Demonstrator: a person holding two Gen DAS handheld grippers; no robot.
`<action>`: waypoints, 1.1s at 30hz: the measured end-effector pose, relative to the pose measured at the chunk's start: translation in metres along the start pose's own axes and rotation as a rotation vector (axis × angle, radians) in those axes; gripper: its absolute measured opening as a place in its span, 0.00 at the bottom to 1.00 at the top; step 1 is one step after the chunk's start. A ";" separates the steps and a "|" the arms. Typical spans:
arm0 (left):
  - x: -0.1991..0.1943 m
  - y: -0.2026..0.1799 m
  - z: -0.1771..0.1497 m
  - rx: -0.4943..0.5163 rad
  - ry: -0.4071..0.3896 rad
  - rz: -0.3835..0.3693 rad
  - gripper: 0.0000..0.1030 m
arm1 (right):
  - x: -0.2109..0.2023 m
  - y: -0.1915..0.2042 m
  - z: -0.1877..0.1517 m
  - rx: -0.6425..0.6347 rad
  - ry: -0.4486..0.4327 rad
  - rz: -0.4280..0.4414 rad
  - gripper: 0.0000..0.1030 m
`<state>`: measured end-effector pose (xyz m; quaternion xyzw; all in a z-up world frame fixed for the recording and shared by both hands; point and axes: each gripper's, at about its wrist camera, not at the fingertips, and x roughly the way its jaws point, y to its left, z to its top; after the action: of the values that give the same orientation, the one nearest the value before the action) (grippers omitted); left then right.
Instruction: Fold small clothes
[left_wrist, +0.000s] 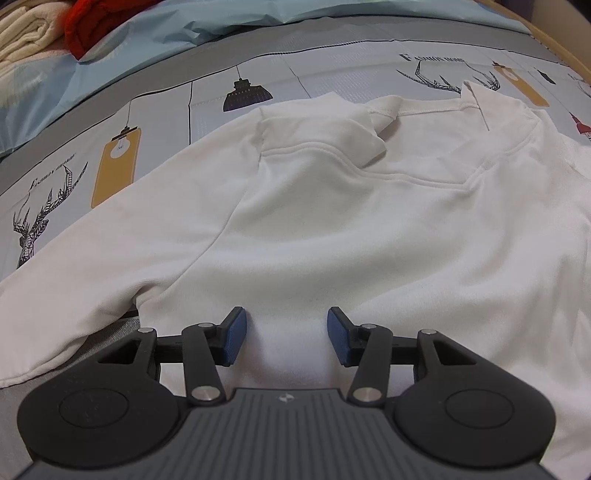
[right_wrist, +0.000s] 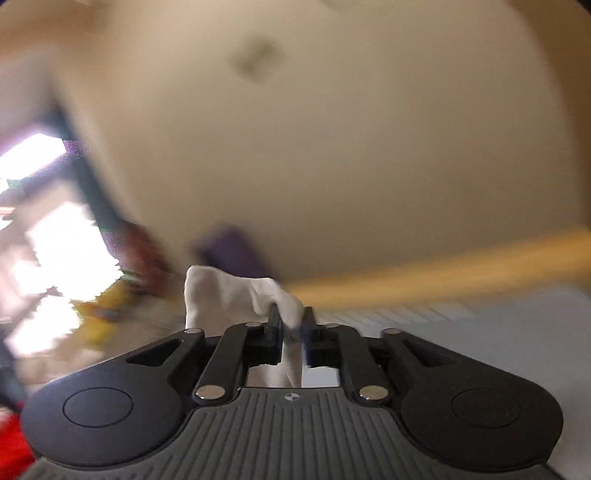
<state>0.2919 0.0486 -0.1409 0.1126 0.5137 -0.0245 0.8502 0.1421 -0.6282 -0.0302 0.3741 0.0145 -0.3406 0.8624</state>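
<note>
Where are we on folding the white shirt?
Early. Done: white shirt spread on the patterned sheet, collar away. In hand: right gripper pinches white cloth, view blurred. Left gripper open over the near part. Left: no fold visible yet.

Your left wrist camera looks low and close across the white shirt (left_wrist: 332, 221) on the bed (left_wrist: 207, 96). Your right wrist camera tilts up at a blurred wall (right_wrist: 332, 147); both views share only white cloth.
</note>
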 end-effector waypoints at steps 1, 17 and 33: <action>0.000 0.000 0.000 0.002 0.000 0.000 0.53 | 0.017 -0.021 -0.011 0.025 0.085 -0.089 0.15; 0.002 -0.002 -0.001 0.002 -0.004 0.007 0.53 | 0.075 -0.049 -0.075 0.116 0.458 -0.094 0.32; 0.003 0.000 0.003 -0.001 0.002 0.000 0.58 | 0.064 0.015 -0.038 0.002 0.177 0.096 0.03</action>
<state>0.2961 0.0485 -0.1424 0.1124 0.5147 -0.0244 0.8496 0.2096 -0.6328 -0.0659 0.4038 0.0723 -0.2643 0.8728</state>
